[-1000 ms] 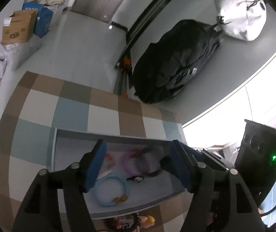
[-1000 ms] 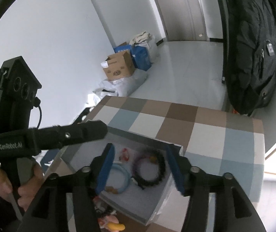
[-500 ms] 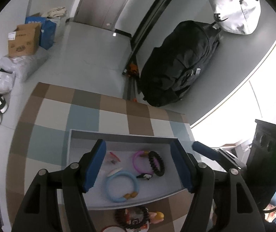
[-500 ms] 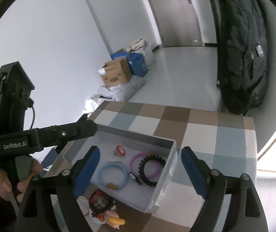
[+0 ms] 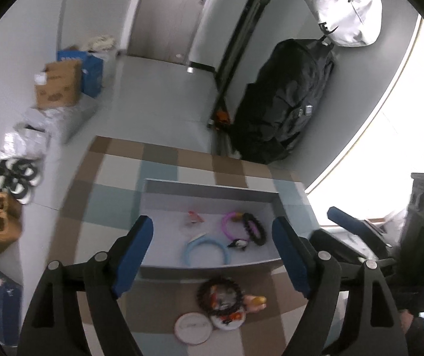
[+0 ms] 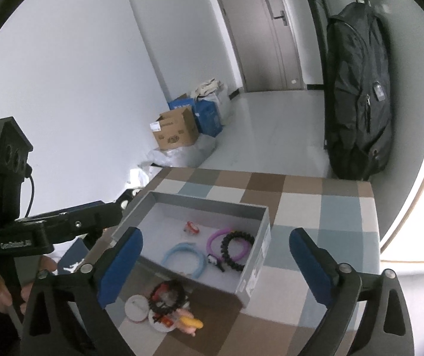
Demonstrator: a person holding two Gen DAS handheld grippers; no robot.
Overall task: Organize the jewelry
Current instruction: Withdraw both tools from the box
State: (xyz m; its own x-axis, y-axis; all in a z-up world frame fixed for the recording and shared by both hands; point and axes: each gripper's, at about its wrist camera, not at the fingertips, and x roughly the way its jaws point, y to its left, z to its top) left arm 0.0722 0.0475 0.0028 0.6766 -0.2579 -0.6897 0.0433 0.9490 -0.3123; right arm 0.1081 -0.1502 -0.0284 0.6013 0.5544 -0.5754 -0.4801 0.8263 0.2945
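- Grey box is sitting on the checkered table, holding a blue bangle, pink ring and black bead bracelet.
- Left gripper and right gripper are both hanging above it, jaws just opening wide, nothing between them.

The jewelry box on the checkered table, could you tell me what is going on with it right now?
A person holds a gripper in each hand above the gray box. The left gripper and right gripper are both empty, and their jaws have just been opening. Inside the box lie a light blue bracelet, a pink bracelet, a black beaded bracelet and a small red charm. Another black bead bracelet and small trinkets wait on the table in front of the box.
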